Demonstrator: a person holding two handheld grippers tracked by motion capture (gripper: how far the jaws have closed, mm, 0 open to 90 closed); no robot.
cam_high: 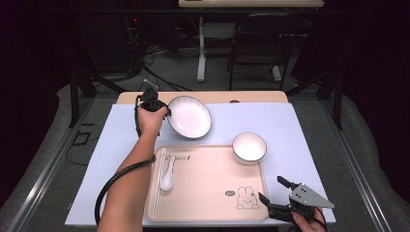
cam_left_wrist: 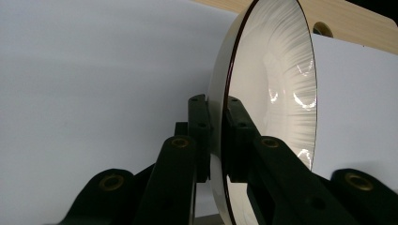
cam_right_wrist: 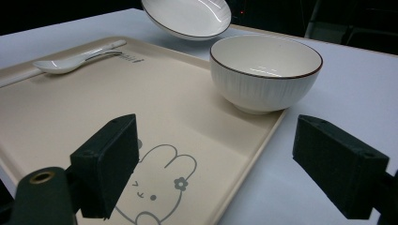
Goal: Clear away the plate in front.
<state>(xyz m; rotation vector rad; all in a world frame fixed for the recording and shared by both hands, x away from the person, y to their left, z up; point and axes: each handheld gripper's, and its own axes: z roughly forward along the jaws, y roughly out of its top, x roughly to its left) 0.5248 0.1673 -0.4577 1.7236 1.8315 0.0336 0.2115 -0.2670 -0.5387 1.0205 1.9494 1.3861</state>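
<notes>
Left gripper view: left tongs (cam_left_wrist: 216, 136) pinch rim of plate (cam_left_wrist: 277, 89), lifted, tilted above worktop (cam_high: 300, 125) beyond tray (cam_high: 208, 193). Risk: thin edge grip, plate may pivot/slip, strike bowl (cam_high: 249, 147). Right tongs (cam_right_wrist: 230, 164) wide, idle nr tray corner.

My left gripper (cam_high: 153, 104) sits at the far left of the tabletop (cam_high: 309, 130), fingers pinching the rim of the plate (cam_high: 189, 116), which tilts just behind the tray (cam_high: 212, 169). My forearm runs up from the bottom edge, cable looping beside it. The bowl (cam_high: 249, 146) stands at the tray's far right corner. Spoon (cam_high: 167, 175) & chopsticks (cam_high: 156, 181) lie along the tray's left side. My right gripper (cam_high: 273, 192) hovers by the tray's near right corner, fingers spread, w/ nothing between them.
</notes>
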